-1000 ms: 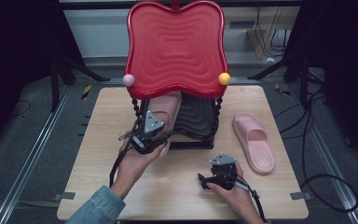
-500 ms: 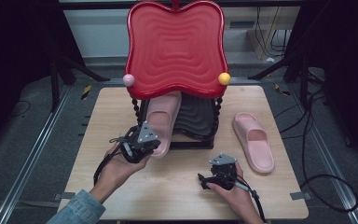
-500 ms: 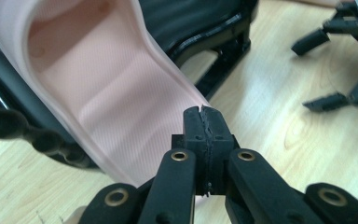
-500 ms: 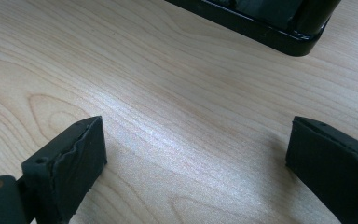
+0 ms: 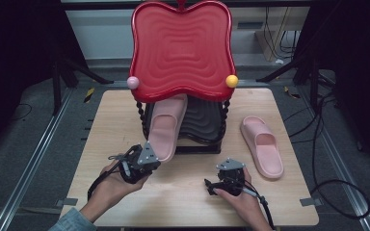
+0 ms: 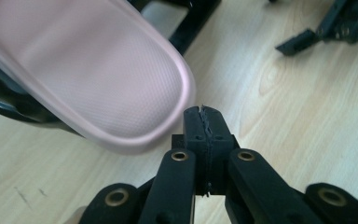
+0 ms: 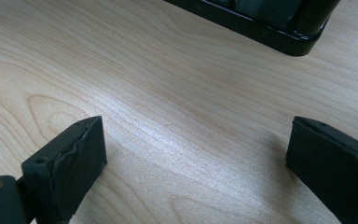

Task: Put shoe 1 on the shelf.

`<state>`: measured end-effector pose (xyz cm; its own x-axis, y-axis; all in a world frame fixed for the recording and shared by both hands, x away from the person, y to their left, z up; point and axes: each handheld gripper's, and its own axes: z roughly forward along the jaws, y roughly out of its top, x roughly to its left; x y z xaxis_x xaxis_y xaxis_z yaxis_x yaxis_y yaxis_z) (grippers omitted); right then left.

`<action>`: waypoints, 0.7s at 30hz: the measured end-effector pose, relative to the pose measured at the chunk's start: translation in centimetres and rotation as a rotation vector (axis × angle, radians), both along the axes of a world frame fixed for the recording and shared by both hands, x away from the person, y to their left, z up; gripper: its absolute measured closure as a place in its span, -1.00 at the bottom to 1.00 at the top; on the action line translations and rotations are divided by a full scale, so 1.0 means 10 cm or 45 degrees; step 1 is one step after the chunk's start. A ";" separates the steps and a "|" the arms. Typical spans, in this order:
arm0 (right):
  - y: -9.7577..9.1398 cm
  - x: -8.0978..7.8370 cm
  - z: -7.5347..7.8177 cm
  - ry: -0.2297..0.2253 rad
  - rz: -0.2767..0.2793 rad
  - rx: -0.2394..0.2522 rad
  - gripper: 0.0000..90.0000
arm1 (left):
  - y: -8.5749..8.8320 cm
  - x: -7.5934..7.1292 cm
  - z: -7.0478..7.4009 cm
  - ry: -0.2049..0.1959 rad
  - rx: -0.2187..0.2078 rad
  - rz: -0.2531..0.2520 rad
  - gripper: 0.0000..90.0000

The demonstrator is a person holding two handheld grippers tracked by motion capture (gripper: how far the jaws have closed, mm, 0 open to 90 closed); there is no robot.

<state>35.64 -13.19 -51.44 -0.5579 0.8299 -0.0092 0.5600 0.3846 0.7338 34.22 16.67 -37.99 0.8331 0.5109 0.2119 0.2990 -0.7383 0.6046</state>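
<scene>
Slipper (image 6: 88,70) lies on the rack's (image 5: 197,144) lower shelf, heel overhanging just beyond the left hand-held gripper (image 6: 205,122), whose jaws are pressed together holding nothing. Right hand-held gripper (image 7: 191,158) rests wide apart on the tabletop (image 7: 168,84), probably idle.

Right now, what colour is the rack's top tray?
Red, with a rippled surface; the high view shows it best.

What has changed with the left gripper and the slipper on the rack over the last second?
The left gripper has let go of the slipper on the rack and drawn back toward the person; its jaws have closed, now shut on nothing, just off the slipper's end. That slipper stays on the black lower shelf. The right gripper, open, and the second slipper on the table have not moved.
</scene>
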 end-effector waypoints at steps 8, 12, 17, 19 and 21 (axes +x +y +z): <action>0.00 0.00 0.00 -0.001 -0.001 -0.002 -0.89 | -0.05 -0.02 -0.25 0.041 0.053 -0.021 1.00; 0.00 0.00 0.00 -0.001 -0.001 -0.002 -0.89 | -0.07 0.03 -0.32 0.053 0.067 -0.028 1.00; 0.00 0.00 0.00 -0.001 0.001 -0.002 -0.89 | -0.08 0.14 -0.34 0.052 0.085 -0.011 1.00; 0.00 0.00 0.00 -0.001 0.001 -0.002 -0.89 | -0.08 0.18 -0.32 0.049 0.091 -0.013 1.00; 0.00 0.00 0.00 -0.001 0.002 -0.002 -0.89 | -0.09 0.21 -0.29 0.054 0.089 -0.012 1.00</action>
<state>35.67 -13.16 -51.45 -0.5590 0.8291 -0.0111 0.5587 0.3866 0.7338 36.28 15.72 -40.93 0.8467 0.4883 0.2116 0.3159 -0.7812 0.5385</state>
